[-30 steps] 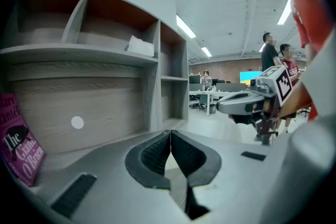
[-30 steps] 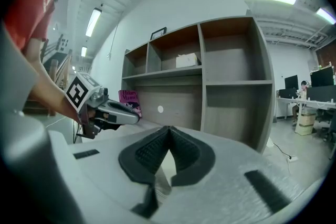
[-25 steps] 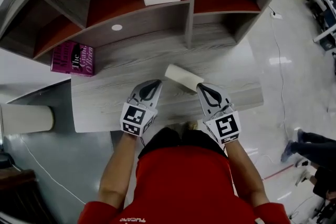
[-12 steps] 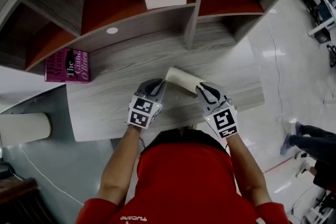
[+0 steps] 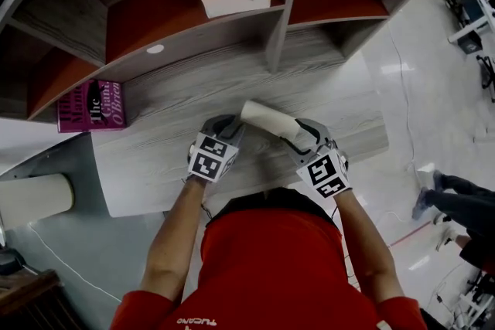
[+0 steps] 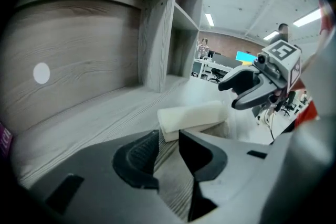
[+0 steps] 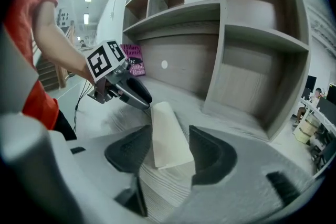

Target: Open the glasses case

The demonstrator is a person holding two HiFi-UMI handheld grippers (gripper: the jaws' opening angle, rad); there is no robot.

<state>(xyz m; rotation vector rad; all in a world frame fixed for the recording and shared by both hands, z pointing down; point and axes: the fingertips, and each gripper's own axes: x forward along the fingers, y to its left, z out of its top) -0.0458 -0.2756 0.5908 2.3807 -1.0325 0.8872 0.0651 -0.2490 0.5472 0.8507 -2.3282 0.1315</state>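
Glasses case [image 5: 267, 120] flat on worktop [image 5: 155, 158], closed. Right gripper [image 7: 169, 150]: jaws apart, straddling the case's near end, not clamped. Left gripper [image 6: 168, 140]: jaws narrowly apart, nothing between them, case's other end just past the tips.

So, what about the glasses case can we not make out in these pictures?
1. Hinge side of the glasses case: too small in the head view; the gripper views show only its ends.
2. Its near end: head view, covered by the right gripper.
3. Whether the right jaws press it: right gripper view, contact unclear.
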